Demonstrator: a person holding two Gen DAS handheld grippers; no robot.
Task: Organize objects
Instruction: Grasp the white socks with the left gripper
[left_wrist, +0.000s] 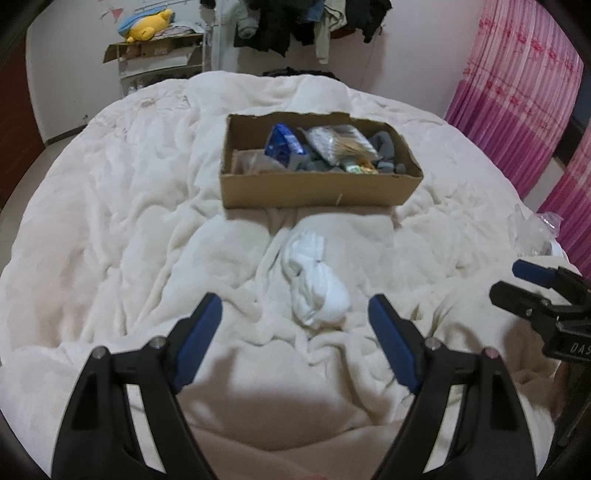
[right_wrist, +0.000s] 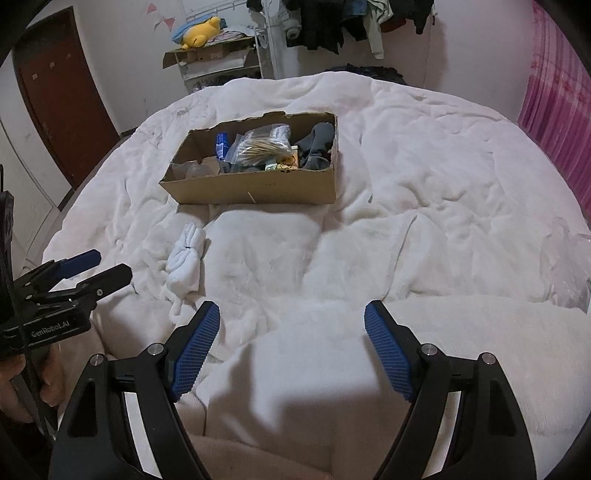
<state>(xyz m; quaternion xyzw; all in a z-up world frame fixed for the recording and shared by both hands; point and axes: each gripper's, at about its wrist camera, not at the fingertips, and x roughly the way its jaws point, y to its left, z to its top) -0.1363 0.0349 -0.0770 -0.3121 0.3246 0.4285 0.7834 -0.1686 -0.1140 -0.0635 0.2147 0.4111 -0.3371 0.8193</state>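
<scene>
A rolled pair of white socks (left_wrist: 317, 284) lies on the cream blanket just ahead of my left gripper (left_wrist: 295, 306), which is open and empty with the socks between and beyond its fingertips. The socks also show in the right wrist view (right_wrist: 184, 260), left of my right gripper (right_wrist: 291, 314), which is open and empty over bare blanket. A cardboard box (left_wrist: 317, 186) stands further back on the bed, holding a blue packet (left_wrist: 282, 144), a clear bag of sticks (left_wrist: 340, 142) and grey socks (left_wrist: 384, 147). The box also shows in the right wrist view (right_wrist: 255, 188).
The bed's cream blanket (left_wrist: 129, 221) is rumpled with folds. Pink curtains (left_wrist: 517, 92) hang at the right. A shelf with a yellow plush toy (left_wrist: 147, 26) and hanging clothes (left_wrist: 295, 26) stand behind the bed. A brown door (right_wrist: 62, 96) is at the left.
</scene>
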